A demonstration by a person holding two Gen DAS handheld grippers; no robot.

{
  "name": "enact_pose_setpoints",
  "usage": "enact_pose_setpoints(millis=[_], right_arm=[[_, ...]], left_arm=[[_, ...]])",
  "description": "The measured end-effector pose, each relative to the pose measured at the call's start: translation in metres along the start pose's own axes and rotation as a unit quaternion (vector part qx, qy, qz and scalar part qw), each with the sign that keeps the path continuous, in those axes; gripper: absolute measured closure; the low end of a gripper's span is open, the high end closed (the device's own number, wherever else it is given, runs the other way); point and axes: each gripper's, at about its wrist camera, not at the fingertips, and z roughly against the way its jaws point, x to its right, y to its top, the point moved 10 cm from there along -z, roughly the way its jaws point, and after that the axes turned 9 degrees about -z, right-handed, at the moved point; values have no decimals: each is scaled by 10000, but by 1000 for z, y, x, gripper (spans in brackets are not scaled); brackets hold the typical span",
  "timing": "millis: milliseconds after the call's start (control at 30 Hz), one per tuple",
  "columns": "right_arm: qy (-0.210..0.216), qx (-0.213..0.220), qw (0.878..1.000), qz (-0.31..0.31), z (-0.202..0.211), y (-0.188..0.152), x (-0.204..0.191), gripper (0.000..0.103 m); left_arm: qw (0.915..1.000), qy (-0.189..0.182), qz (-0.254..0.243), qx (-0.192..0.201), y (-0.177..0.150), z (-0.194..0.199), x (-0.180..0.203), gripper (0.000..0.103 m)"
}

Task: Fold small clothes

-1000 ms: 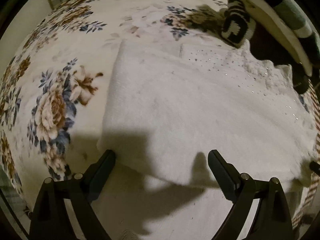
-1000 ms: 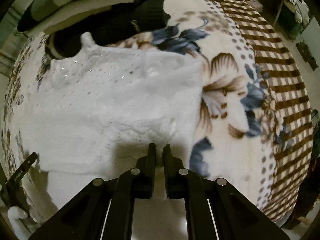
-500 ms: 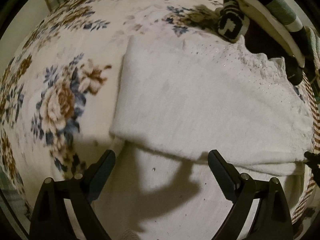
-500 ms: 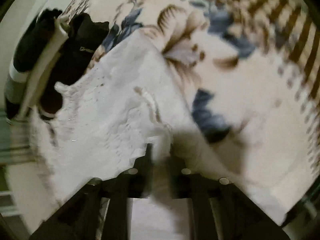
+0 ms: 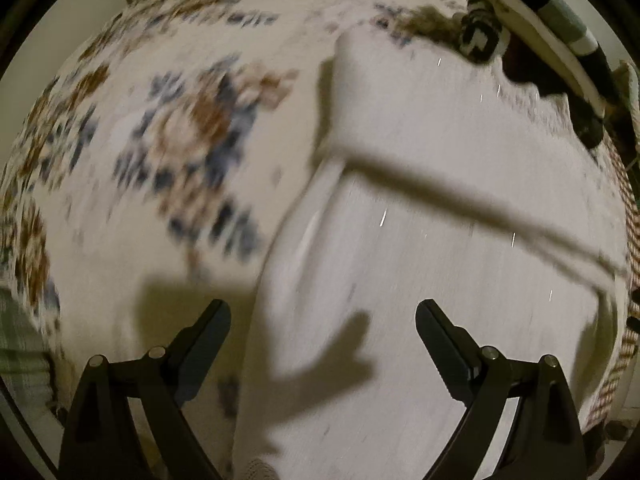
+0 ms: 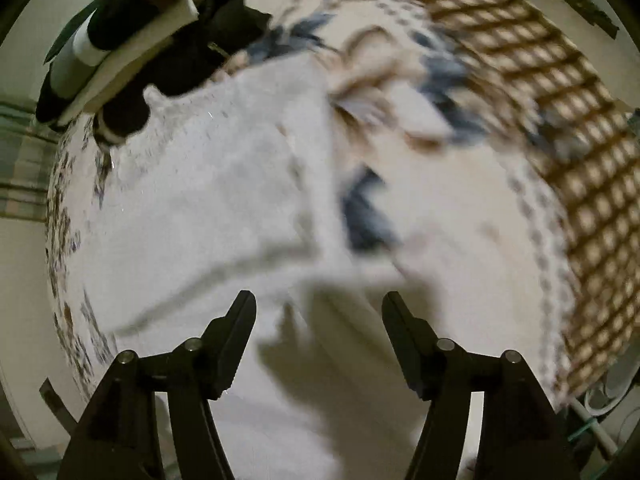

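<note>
Both jaws gape empty: left gripper (image 5: pixel 323 322) and right gripper (image 6: pixel 319 314) hover over the part-folded garment (image 5: pixel 440 152). Next likely: grip the near edge ahead.

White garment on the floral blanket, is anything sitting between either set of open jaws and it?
Nothing visible does. The white garment lies directly ahead of the left gripper and right gripper, both open. The dark folded clothes pile sits at its far edge, beyond the fold.

Right gripper (image 6: pixel 319 312) over white garment (image 6: pixel 208 184)
Jaws spread apart, holding nothing; folded garment lies on floral blanket (image 6: pixel 460 216), dark clothes (image 6: pixel 168 40) beyond.
</note>
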Motion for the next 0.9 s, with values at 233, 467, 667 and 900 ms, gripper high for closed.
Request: enact_pose_setpoints(millis=[233, 467, 667, 900], right_arm=[[-353, -673, 9968, -243, -2, -96, 109, 35], [-211, -947, 9947, -324, -16, -129, 166, 35], [-156, -1168, 9930, 68, -43, -141, 136, 35], [19, -1584, 9873, 151, -45, -168, 139, 40]], left_arm=[[9980, -132, 270, -557, -94, -11, -9, 8], [9959, -95, 343, -826, -144, -28, -23, 9], [9941, -379, 407, -930, -167, -37, -20, 43], [9968, -391, 94, -694, -168, -23, 0, 91]])
